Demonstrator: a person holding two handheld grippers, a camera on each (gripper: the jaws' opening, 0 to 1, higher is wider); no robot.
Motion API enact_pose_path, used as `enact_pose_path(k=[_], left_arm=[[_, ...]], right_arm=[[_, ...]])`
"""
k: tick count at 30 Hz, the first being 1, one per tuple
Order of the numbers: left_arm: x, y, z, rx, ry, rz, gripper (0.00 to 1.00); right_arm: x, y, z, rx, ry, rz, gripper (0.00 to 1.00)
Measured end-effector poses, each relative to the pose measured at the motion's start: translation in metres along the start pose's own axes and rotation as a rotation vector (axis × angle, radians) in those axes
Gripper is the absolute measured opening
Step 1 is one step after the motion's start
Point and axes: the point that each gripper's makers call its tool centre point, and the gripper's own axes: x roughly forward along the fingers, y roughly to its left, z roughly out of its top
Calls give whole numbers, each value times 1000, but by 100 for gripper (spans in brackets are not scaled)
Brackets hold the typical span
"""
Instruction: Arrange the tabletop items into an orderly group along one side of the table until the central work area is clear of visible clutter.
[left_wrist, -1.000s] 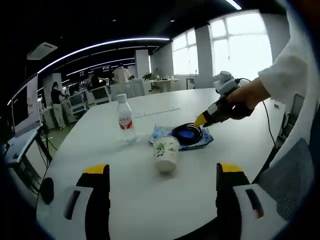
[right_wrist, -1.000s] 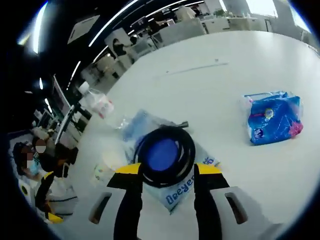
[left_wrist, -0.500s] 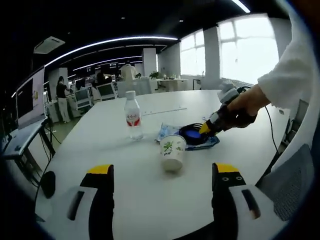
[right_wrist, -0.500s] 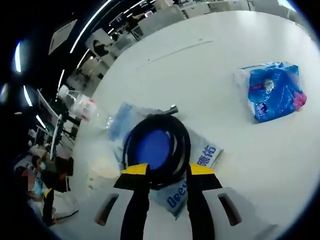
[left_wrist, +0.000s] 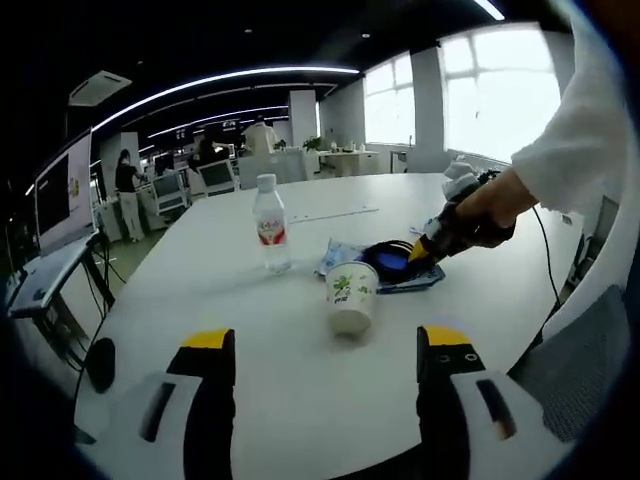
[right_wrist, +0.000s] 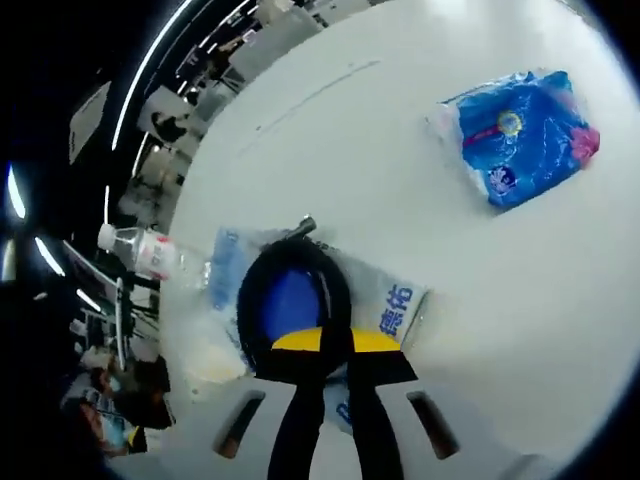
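The coiled black cable (right_wrist: 293, 300), lying on a blue tissue pack (right_wrist: 392, 305) mid-counter (right_wrist: 470, 270), is pinched at its near rim by the closed right tool (right_wrist: 336, 343); being limp, it is best held across bundled loops, while the left tool (left_wrist: 325, 345) gapes empty.

Daylight from tall bright windows (left_wrist: 490, 90) overexposes them; curved ceiling light strips (left_wrist: 215, 85) glow; glossy white table (left_wrist: 300, 350) reflects softly; fisheye edges bend.

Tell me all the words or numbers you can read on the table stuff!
"德佑": on the pale wipes pack under the black cable coil.
Water bottle: red label, print too small to read.
Paper cup: green pattern, no readable words.
Blue packet: print too blurred to read.
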Motion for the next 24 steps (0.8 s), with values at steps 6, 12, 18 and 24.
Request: enact_pose_path(k=[6,12,18,24], left_arm=[[1,-1,-3,10,14,-6,73],[1,-4,-4,21,26,-16,72],[1,-7,-4,22,23,-24,72],[1,-7,-4,21,24,-27,72]], right_arm=[[-17,-2,4,62,-33,93,0],[-40,3,16,213,-106,205,0],[-64,7,26,253,-153,286,0],[-94,9,42,289,-216,337,0]])
